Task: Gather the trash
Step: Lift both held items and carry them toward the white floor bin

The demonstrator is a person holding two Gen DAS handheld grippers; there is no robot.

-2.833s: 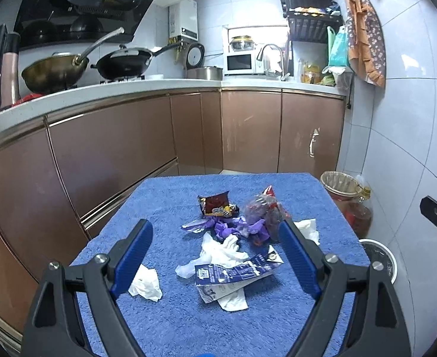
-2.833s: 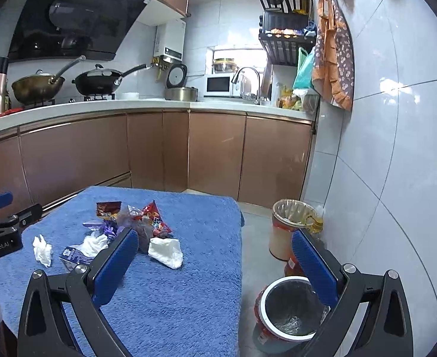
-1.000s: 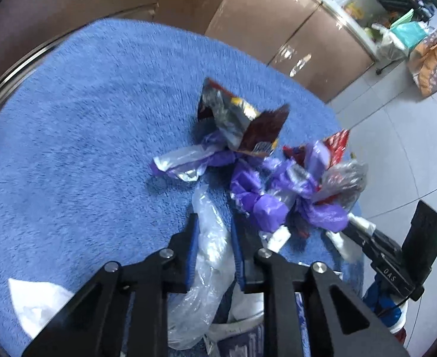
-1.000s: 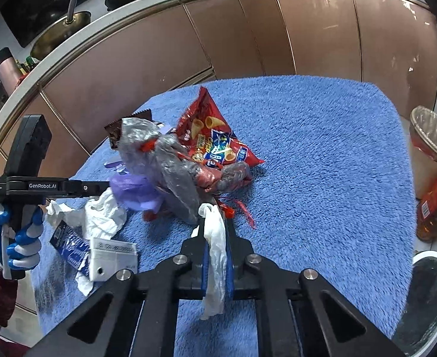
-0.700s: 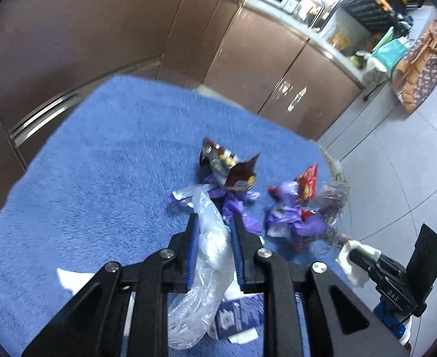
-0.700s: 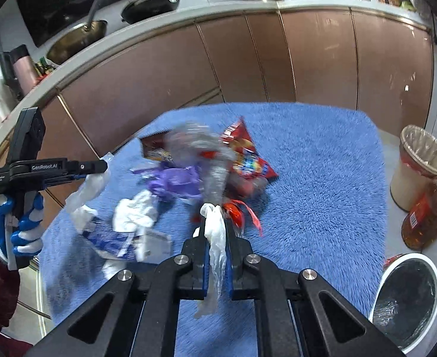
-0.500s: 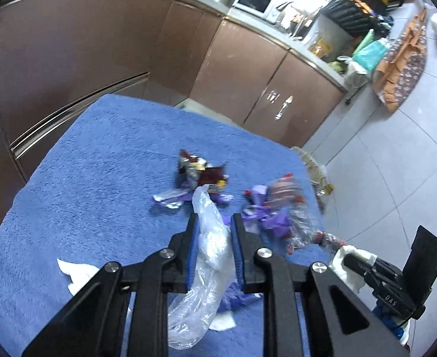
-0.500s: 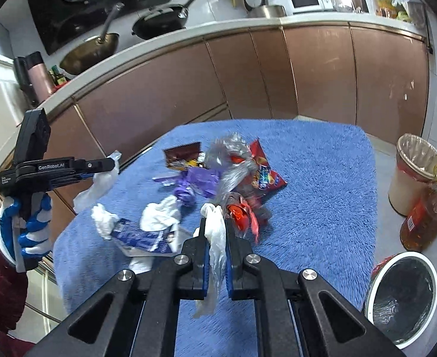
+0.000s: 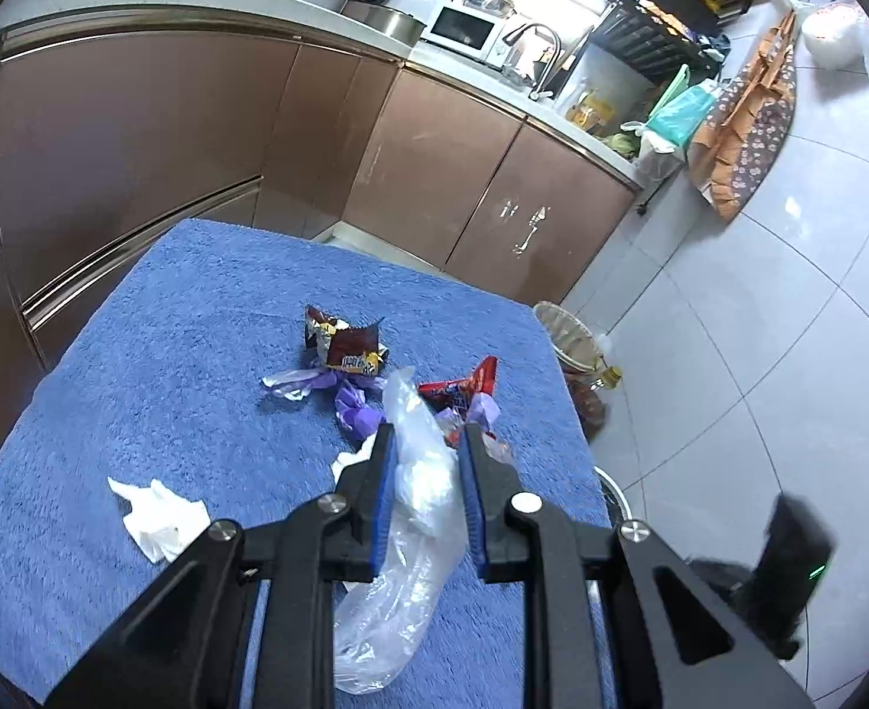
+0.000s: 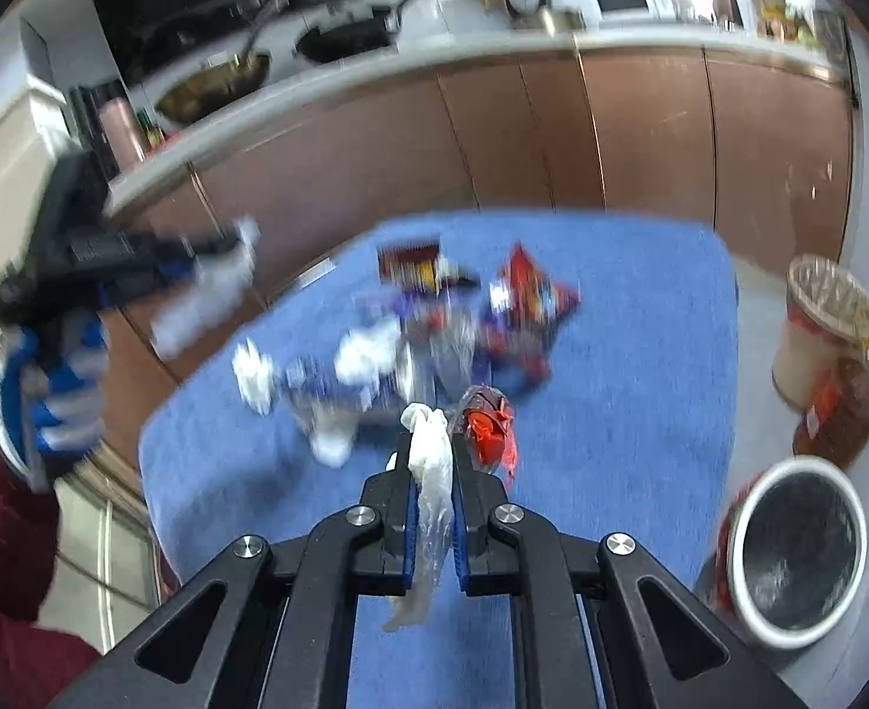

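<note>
— Looking along the left gripper (image 9: 424,443), what did it have?

— Its blue pads were pinched on a clear plastic bag (image 9: 411,508), which stuck up past the fingertips and hung crumpled below them, above the blue towel (image 9: 156,354) covering the table.

— And the right gripper (image 10: 433,443)?

— Pressed together on a thin whitish plastic bag (image 10: 431,490) with a knotted top; its tail dangled between the arms. That view was blurred.

— Where was the remaining trash?

— Heaped mid-towel: a dark brown wrapper (image 9: 343,345) at the far side, purple wrappers (image 9: 354,407) just beside it, a red snack bag (image 9: 464,387) to their right. A crumpled white tissue (image 9: 159,511) lay apart, near the left edge. In the right view, a red wrapper (image 10: 487,422) showed just beyond the fingertips.

— Any bins?

— A round metal-rimmed bin (image 10: 792,540) stood on the floor right of the table, with a lined wastebasket (image 10: 822,325) farther back, near the cabinets (image 9: 493,201).
</note>
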